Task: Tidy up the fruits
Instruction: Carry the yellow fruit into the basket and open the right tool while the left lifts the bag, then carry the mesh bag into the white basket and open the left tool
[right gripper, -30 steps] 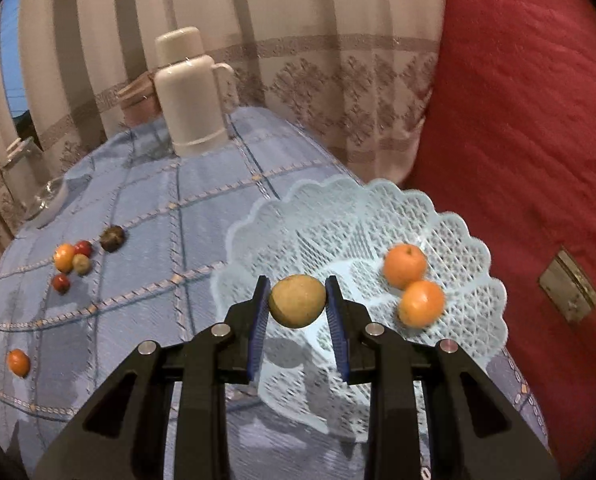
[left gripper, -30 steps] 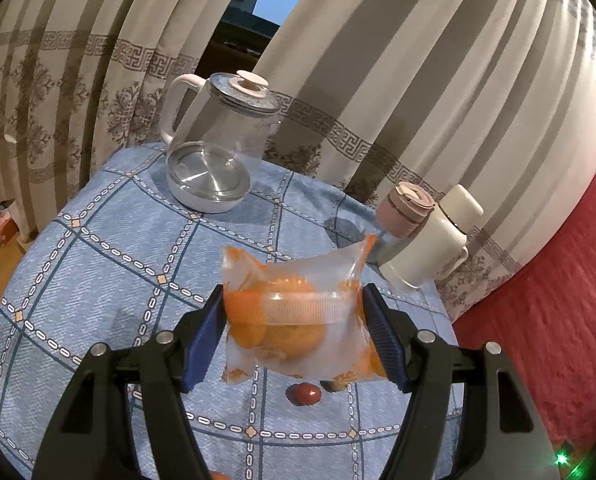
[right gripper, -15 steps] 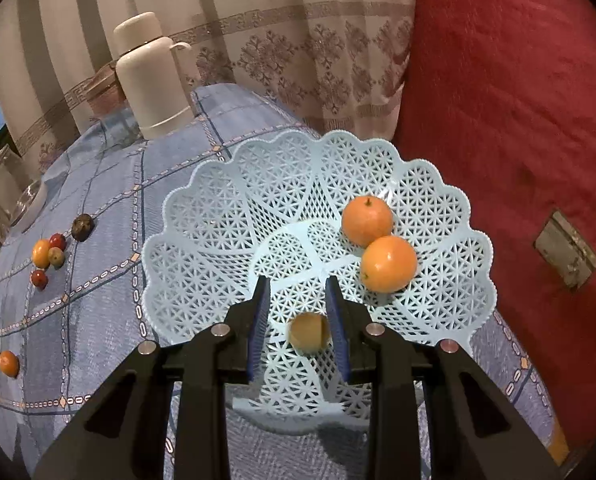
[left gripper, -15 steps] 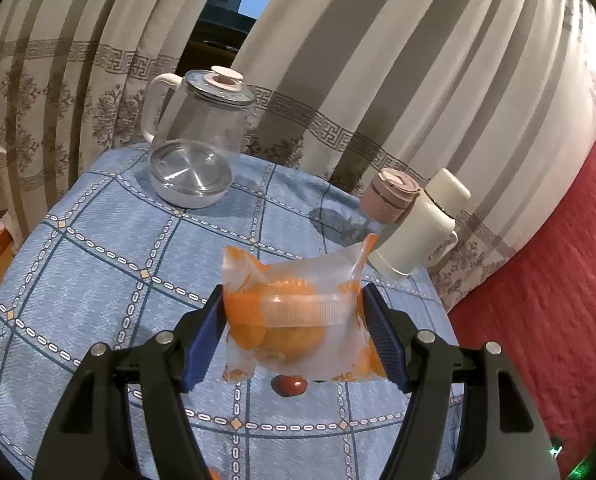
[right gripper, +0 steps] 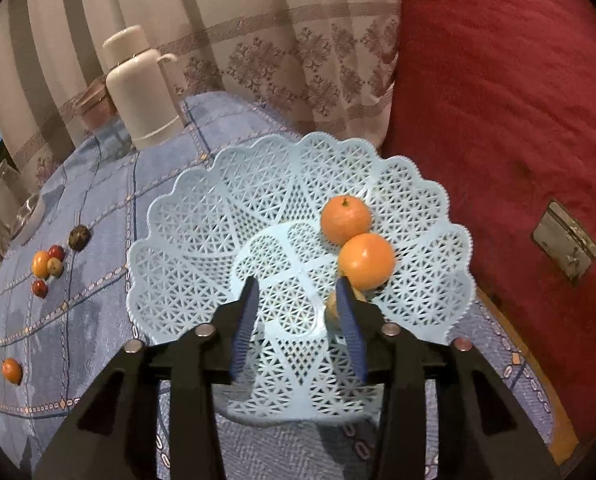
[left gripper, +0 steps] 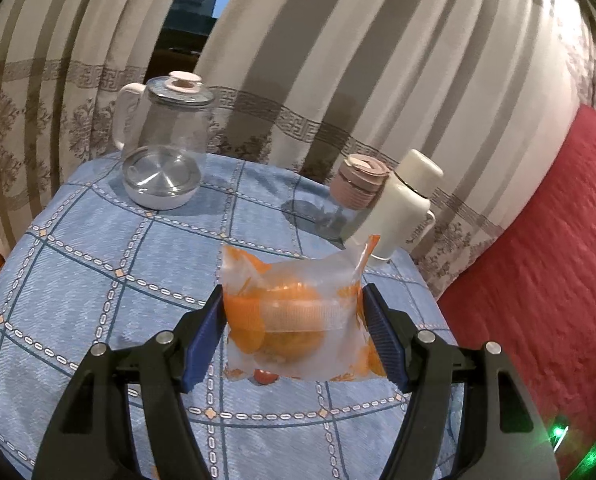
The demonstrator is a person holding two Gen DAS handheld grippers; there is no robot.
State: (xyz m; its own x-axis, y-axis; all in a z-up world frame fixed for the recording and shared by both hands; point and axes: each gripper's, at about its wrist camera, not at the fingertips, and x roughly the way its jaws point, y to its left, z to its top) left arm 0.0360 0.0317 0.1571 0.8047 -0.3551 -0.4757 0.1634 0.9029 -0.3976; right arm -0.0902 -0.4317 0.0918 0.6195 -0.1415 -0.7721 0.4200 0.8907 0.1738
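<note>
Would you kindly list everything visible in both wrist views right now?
Basket: one, pale blue lattice, table's right end.
Oranges: two, touching, in basket.
Brown fruit: one, in basket, mostly hidden by right claw.
Loose fruits: six, orange, red, yellowish, dark brown, on the cloth left of the basket.
Bagged orange: one, clear wrapper, in left claw.
Kettle: one, glass, far left.
Flask: one, cream, far edge.
Cup: one, pink-lidded, beside flask.
Tablecloth: blue check.
Curtains: beige.
Left claw: shut on bag.
Right claw: open over basket.
</note>
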